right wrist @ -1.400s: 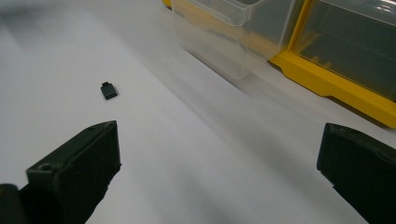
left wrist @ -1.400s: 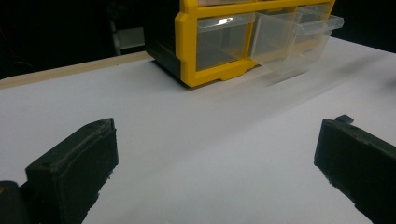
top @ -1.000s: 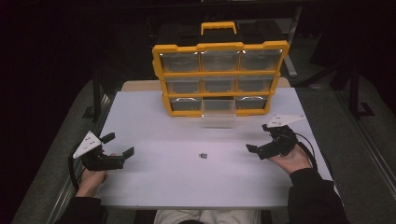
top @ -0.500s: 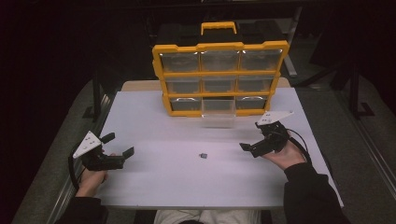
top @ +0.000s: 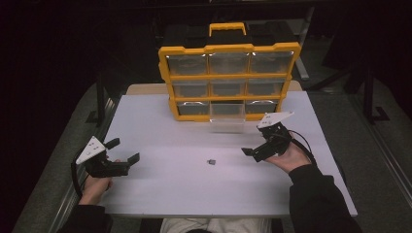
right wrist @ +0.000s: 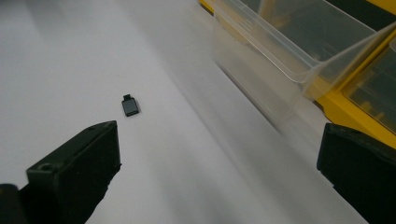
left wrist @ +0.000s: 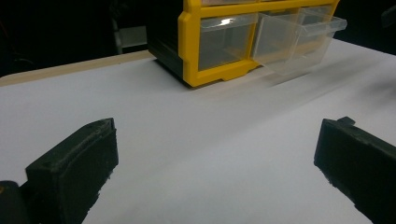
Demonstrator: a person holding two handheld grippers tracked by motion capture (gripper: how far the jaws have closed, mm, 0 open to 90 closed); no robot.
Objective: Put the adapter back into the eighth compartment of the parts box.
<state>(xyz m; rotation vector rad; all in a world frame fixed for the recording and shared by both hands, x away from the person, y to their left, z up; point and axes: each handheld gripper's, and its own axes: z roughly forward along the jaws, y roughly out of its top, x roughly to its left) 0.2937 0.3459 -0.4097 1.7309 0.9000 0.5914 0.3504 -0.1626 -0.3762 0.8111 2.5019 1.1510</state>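
Reaching in from the near right side of the white table, the right gripper hovered with its jaws spread wide and nothing between them, pointed toward the table's middle. In the right gripper view, the small black part lay flat on the table just beyond the left jaw's tip, apart from it. From the high view that part sat near the middle of the table, left of the right gripper. The left gripper was held low at the table's near left, its jaws also spread wide and empty, well apart from the part. Behind, the yellow organizer stood upright at the far edge, its clear bottom-middle drawer pulled out over the table, toward the person.
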